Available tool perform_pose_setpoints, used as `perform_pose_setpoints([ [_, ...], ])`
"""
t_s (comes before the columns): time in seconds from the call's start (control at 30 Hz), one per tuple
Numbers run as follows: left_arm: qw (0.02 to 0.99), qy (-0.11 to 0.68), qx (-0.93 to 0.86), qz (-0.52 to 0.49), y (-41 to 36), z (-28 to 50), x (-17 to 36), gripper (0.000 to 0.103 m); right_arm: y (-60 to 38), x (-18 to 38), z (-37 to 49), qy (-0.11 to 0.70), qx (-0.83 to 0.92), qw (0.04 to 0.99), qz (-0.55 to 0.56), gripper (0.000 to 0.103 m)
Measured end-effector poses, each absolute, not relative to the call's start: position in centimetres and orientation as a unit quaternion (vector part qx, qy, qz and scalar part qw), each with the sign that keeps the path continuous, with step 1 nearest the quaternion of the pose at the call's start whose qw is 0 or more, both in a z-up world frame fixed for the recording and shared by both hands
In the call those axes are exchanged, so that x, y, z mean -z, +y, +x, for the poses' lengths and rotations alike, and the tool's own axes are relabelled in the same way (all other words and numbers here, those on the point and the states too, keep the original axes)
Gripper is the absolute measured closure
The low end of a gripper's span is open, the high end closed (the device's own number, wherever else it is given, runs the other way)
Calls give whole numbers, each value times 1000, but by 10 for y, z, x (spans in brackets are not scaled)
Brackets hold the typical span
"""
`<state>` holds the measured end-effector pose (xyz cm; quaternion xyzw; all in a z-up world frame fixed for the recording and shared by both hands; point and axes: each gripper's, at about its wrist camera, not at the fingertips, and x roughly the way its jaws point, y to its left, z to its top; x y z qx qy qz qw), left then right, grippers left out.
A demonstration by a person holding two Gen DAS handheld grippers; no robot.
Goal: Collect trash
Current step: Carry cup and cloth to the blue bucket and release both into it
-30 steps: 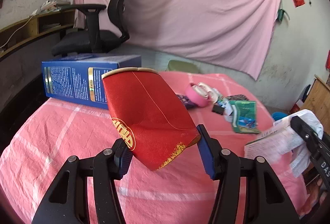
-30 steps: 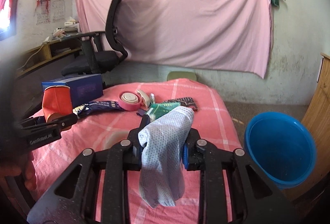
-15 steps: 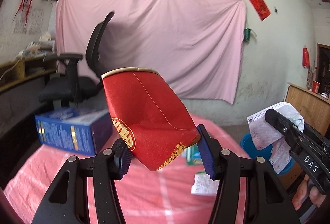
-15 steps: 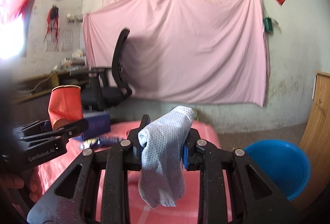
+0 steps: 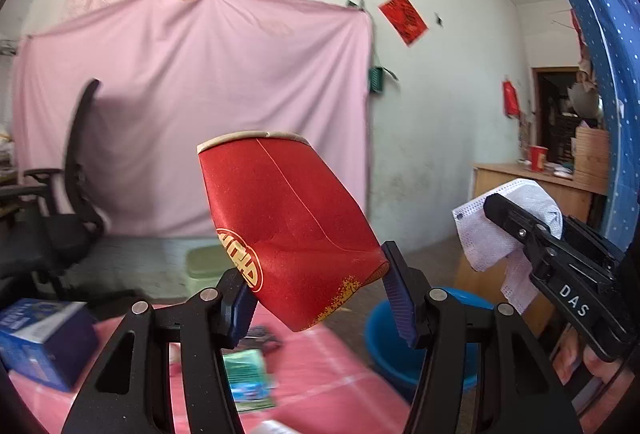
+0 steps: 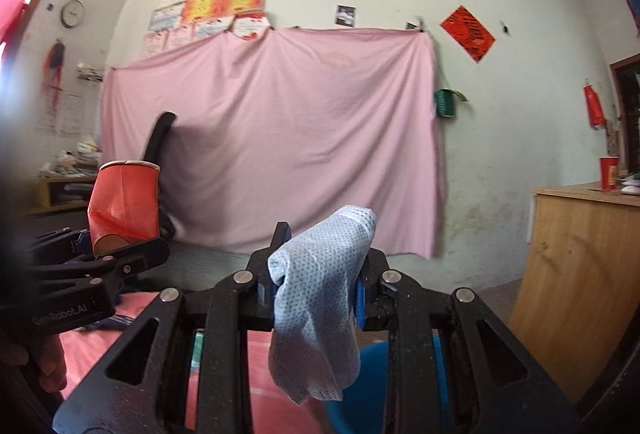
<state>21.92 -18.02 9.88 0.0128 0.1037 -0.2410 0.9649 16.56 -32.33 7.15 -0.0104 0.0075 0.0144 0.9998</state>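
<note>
Trash: one crushed red cup (image 5: 288, 234), one face mask (image 6: 320, 298), one blue basin (image 5: 384, 346)

Wooden cabinet (image 6: 576, 274) stands just beside blue basin (image 5: 384, 346).

Both tools are black plastic frames with triangular cut-outs and round silver screw heads at the pivots. The left hand-held gripper (image 5: 318, 296) carries dark blue ribbed pads (image 5: 398, 300) and, seen from the right wrist camera, the lettering "GenRobot.AI". The right hand-held gripper (image 6: 316, 288) bears white letters "DAS" on its side
</note>
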Motion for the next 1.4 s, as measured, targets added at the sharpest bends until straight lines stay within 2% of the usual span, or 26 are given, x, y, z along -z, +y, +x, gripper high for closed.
perform_pose_setpoints([
  [0.17,936,182,300,10,-240,254,-82,52,-371,-56,186,49,30,998,-2,50],
  [0.43,889,309,337,29,-309,311,-39,51,-429,-1,218,152,71,985,42,50],
  [0.7,866,364,340,45,-332,325,-18,51,-452,20,235,210,82,972,68,45],
  [0.83,863,375,336,43,-333,329,-10,50,-454,22,240,221,84,969,74,33],
  [1.0,864,375,333,35,-329,328,-8,50,-459,20,238,219,88,968,80,26],
  [1.2,887,335,317,3,-307,314,-21,49,-456,6,224,191,87,974,83,20],
  [1.4,921,271,279,-32,-261,288,-47,35,-427,-23,201,138,72,986,61,4],
])
